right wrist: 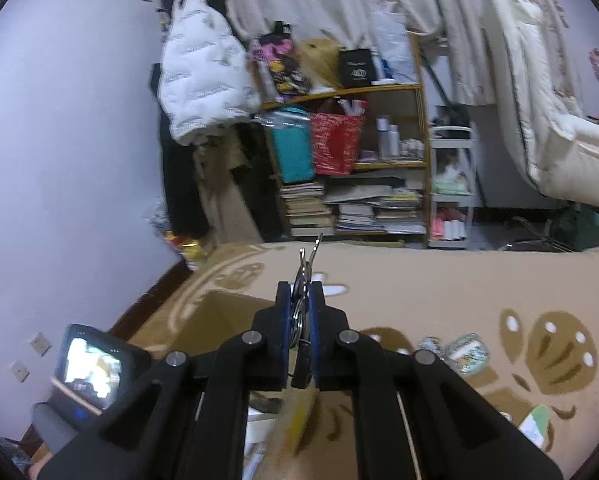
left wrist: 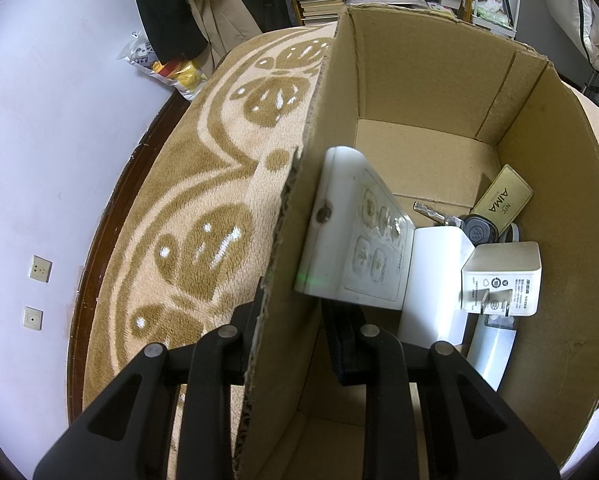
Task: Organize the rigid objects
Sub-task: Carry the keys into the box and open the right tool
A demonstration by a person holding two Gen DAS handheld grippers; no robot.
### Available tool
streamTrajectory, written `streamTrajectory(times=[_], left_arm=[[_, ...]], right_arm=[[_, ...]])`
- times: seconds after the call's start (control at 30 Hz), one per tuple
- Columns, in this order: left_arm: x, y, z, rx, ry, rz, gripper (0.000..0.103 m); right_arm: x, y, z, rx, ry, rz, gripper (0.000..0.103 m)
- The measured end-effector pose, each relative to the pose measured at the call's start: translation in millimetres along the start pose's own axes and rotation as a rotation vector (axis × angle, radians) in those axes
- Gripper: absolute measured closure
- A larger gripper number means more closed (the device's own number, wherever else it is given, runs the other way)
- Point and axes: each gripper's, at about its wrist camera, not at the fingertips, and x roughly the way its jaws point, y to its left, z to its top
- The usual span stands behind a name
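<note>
An open cardboard box [left wrist: 427,92] stands on a beige patterned carpet [left wrist: 203,216]. My left gripper [left wrist: 295,344] is shut on the box's left wall, one finger outside and one inside. In the box lie a white remote [left wrist: 355,232], a white plug adapter [left wrist: 499,280], and keys [left wrist: 431,212] with a gold AIMA tag [left wrist: 503,200]. In the right wrist view my right gripper [right wrist: 301,292] is held up over the carpet, shut on a small pair of metal scissors [right wrist: 305,268] whose tips point forward. The box [right wrist: 219,312] lies below it to the left.
Small packets [right wrist: 467,350] and a card [right wrist: 535,428] lie on the carpet at the right. A shelf with books and bags [right wrist: 347,160] and a white jacket [right wrist: 203,76] stand at the back. The wall [left wrist: 59,160] runs close on the left. A lit screen [right wrist: 95,368] shows at lower left.
</note>
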Motion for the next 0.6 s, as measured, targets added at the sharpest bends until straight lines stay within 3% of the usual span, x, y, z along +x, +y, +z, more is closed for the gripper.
streamTrajectory(times=[0.1, 0.23, 0.43, 0.6], left_arm=[[-0.1, 0.0, 0.5, -0.001, 0.0, -0.001, 0.079], [0.0, 0.0, 0.4, -0.002, 0.001, -0.002, 0.079], [0.6, 1.3, 0.4, -0.008, 0.004, -0.009, 0.079], [0.7, 1.8, 1.1, -0.009, 0.007, -0.012, 0.078]], right_arm=[[-0.2, 13.3, -5.5, -0.028, -0.029, 0.062, 0.094], [15.7, 33.0, -20.7, -0.07, 0.027, 0.092, 0.094], [35.5, 44.8, -39.4, -0.124, 0.103, 0.085, 0.094], [41.3, 39.2, -41.4, -0.12, 0.109, 0.068, 0.094]])
